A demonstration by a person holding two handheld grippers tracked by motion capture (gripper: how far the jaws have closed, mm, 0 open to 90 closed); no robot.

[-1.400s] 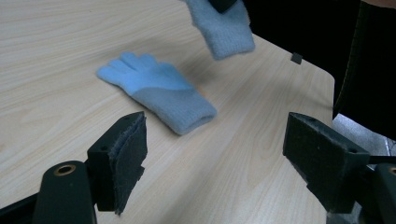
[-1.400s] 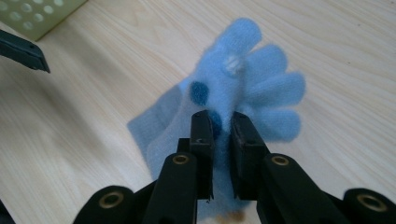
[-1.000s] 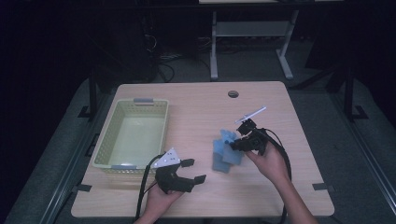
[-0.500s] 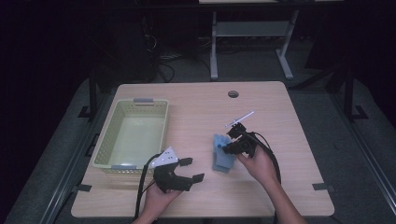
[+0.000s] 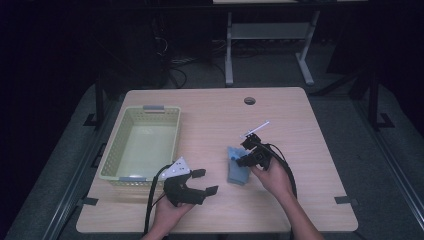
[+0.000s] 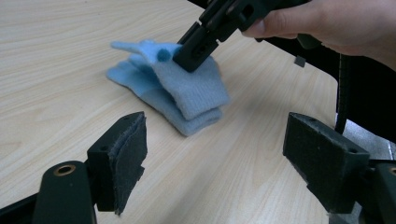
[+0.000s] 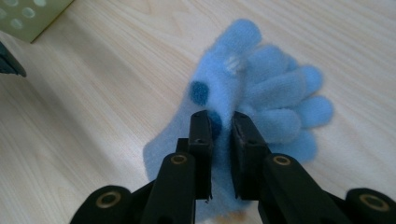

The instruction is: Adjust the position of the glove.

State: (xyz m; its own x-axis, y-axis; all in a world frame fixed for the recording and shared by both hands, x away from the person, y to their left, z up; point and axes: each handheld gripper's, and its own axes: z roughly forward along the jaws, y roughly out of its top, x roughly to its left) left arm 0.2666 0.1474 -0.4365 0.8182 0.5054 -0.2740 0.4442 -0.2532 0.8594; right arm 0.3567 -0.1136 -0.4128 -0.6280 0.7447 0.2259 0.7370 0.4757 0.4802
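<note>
Nearest the person, the left gripper [image 5: 200, 182] is resting low on the desk [image 5: 300, 120] with its jaws spread wide apart and nothing between them. Just beyond it, the right gripper [image 7: 219, 126] is pinching a fold of the light blue gloves [image 6: 187, 91], its jaws nearly together on the fabric. The gloves are lying stacked on the desk, right of the pale green basket [image 5: 107, 162]. By my judgement the grasp is made, while lifting and carrying the gloves to the basket is left.
</note>
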